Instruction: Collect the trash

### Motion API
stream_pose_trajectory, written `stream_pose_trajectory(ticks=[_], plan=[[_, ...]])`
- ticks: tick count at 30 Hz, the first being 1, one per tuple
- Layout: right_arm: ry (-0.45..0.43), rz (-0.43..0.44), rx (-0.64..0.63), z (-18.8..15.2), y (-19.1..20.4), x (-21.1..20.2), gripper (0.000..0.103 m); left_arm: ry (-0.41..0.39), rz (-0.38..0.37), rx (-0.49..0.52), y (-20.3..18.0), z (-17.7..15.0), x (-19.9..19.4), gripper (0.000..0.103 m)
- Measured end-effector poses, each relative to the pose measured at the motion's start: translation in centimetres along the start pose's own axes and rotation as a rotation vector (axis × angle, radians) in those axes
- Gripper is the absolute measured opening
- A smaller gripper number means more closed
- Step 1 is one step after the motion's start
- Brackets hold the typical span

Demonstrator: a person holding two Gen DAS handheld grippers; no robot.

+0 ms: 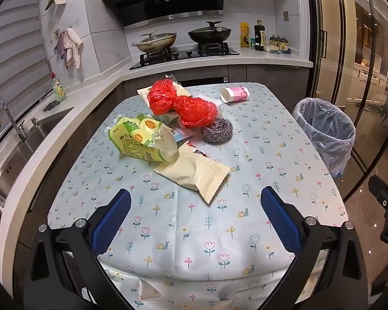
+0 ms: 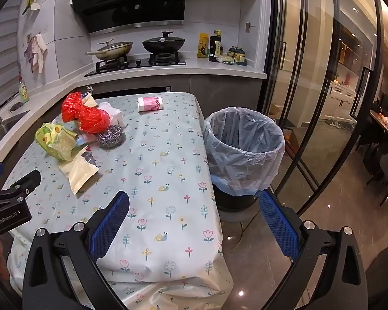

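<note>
Both claws hang released over the near edge of the table, nothing between their blue pads: the left gripper [image 1: 195, 214] faces the litter and the right gripper [image 2: 194, 215] straddles the table's right edge, looking toward the bin.

In the left wrist view the trash sits in a loose heap around 11 o'clock from the left claw. Nearest is the beige pouch [image 1: 194, 173], lying flat, its far end tucked under the yellow-green wrapper [image 1: 142, 139]. Beyond those lies the red plastic bag [image 1: 183, 103], knotted in the middle, with the steel scourer [image 1: 217, 130] touching its near right side (whether the scourer counts as trash is a judgement call). Well apart at 12 o'clock, a pink paper cup [image 1: 234, 94] lies on its side.

The lined bin [image 2: 243, 149] stands on the floor just beside the table's right edge, at 1 o'clock from the right claw.

Nothing appears collected yet. A sensible start is probably the beige pouch: it is closest and flat, so the left claw should come in low and pinch the free serrated corner rather than press down on the flowered tablecloth [image 1: 271, 142], which could bunch up and drag the heap.
</note>
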State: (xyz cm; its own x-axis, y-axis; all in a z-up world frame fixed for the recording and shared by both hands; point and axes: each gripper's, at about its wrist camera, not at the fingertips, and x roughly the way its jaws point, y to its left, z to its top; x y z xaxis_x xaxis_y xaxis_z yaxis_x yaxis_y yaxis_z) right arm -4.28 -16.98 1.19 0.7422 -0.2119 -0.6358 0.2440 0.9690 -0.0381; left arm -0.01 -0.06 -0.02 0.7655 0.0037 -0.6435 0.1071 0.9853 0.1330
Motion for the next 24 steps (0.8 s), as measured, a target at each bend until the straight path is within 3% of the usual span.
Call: stream_pose_trajectory(ticks=[24], plan=[[-0.004, -0.003, -0.005, -0.13, 0.14, 0.0, 0.096, 0.001, -0.007, -0.005, 0.08, -0.21, -0.09, 0.096]])
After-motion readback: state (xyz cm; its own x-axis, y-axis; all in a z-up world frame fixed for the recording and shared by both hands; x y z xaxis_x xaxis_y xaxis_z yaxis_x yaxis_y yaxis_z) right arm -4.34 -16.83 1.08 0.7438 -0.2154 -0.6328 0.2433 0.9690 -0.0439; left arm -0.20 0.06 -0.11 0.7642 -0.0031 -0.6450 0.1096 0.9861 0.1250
